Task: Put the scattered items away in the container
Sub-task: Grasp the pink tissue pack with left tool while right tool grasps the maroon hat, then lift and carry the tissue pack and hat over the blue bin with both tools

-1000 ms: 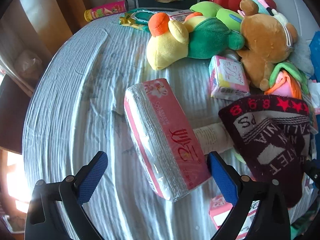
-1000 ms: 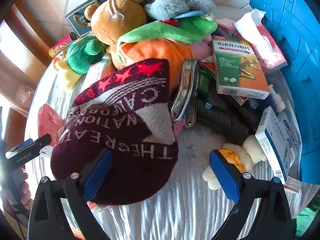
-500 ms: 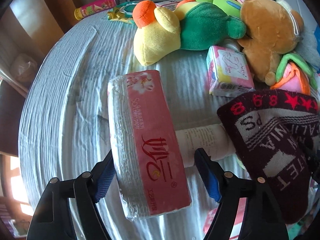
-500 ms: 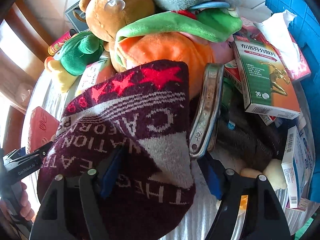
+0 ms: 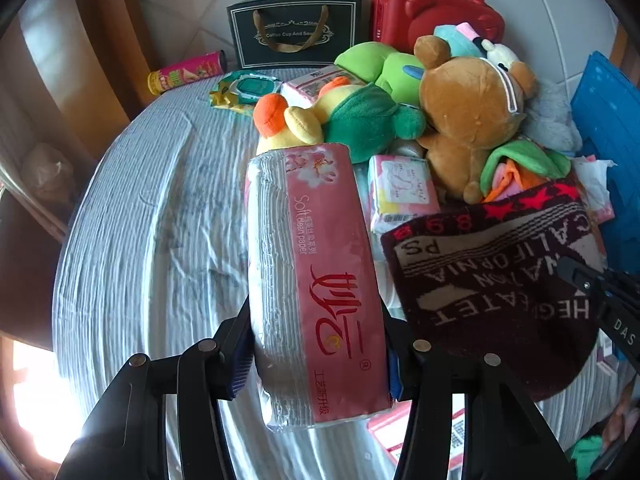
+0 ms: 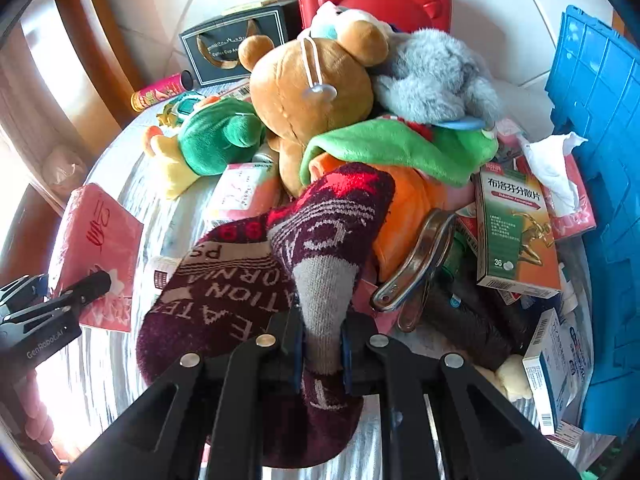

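A lived-in home room: a round table (image 5: pixel 152 208) under a pale wrinkled cloth, beside wooden furniture and a tiled floor, heaped with plush toys, a brown teddy bear (image 6: pixel 316 80), tissue packs and medicine boxes.

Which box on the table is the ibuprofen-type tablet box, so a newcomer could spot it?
Start at the blue crate. Just left of it, leaning on the clutter beside an open tissue pack, lies the medicine box. It alone is green and orange with a golden runner.
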A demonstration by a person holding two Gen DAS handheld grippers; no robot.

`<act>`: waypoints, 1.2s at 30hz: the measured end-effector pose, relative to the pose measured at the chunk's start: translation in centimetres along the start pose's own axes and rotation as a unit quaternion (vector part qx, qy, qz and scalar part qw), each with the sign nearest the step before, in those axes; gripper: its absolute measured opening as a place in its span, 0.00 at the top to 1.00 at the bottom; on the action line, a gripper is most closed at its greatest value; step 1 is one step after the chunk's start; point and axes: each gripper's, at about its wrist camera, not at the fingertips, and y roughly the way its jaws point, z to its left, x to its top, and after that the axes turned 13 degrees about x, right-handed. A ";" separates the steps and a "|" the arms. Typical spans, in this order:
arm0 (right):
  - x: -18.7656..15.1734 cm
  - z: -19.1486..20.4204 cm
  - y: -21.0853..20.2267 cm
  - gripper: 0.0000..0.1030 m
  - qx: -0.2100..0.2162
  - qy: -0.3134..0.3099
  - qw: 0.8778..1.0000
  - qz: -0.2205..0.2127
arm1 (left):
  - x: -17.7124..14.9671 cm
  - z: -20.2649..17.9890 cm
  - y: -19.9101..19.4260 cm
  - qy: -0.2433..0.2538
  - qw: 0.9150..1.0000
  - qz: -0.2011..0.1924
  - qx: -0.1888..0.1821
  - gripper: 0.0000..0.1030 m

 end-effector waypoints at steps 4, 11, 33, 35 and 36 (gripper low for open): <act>0.3 1.6 -2.4 0.86 -0.006 -0.024 0.999 -0.025 | 0.0 -0.2 -2.1 0.008 1.000 -0.022 -0.010 0.51; 1.2 4.1 -6.2 0.86 -0.020 -0.055 0.996 -0.061 | 0.3 0.4 -5.2 0.011 0.998 -0.058 -0.026 0.51; 5.3 6.7 -19.2 0.86 -0.087 -0.076 0.975 -0.188 | 3.9 -0.1 -15.0 0.024 0.982 -0.173 -0.071 0.51; 5.7 5.5 -21.4 0.86 -0.097 -0.074 0.971 -0.206 | 4.4 -1.6 -15.9 0.027 0.980 -0.182 -0.076 0.51; 5.9 4.7 -22.6 0.86 -0.102 -0.073 0.968 -0.217 | 4.7 -2.6 -16.5 0.030 0.979 -0.187 -0.077 0.51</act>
